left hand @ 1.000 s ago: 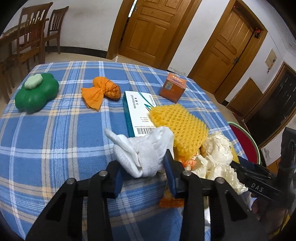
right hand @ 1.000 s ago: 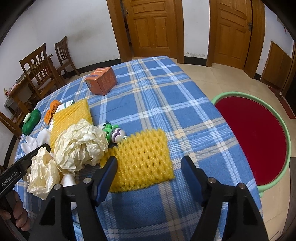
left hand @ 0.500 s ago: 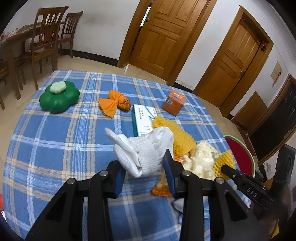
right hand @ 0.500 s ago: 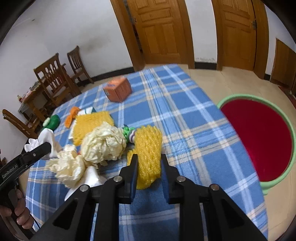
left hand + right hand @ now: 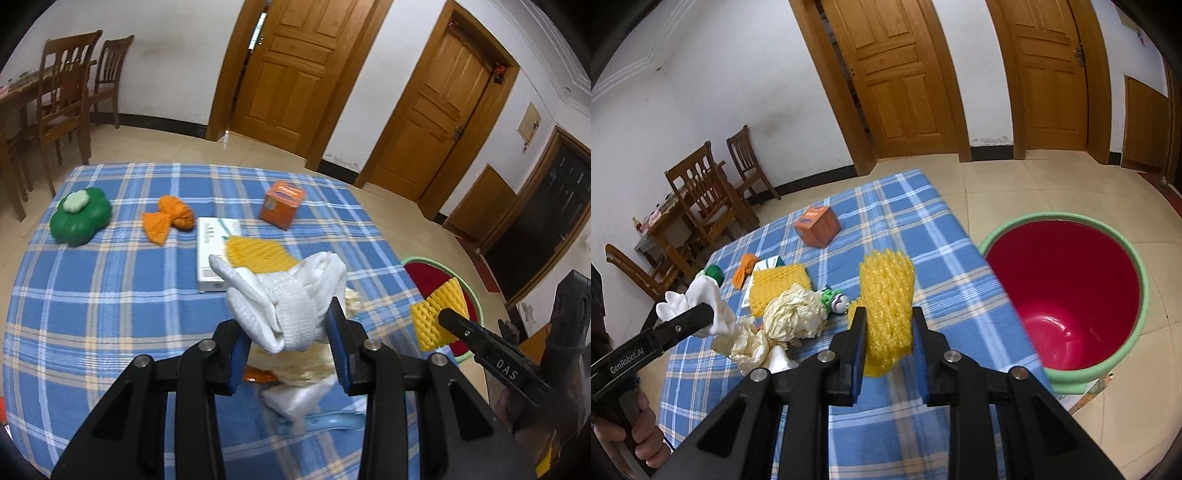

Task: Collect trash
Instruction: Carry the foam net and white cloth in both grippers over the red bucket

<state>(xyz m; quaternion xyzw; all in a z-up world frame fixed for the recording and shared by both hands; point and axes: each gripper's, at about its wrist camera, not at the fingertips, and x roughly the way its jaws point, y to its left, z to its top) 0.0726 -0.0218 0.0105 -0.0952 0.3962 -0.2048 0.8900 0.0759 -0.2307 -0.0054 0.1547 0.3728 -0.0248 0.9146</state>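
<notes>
The left gripper squeezes a white cloth between its two black fingers and holds it up over the tabletop, which has a blue checked cover. On the tabletop lie a green flower toy, an orange cloth bundle, a white box, a yellow foam net and an orange box. At the right, the right gripper holds another yellow foam piece in front of a red bucket with a green rim.
</notes>
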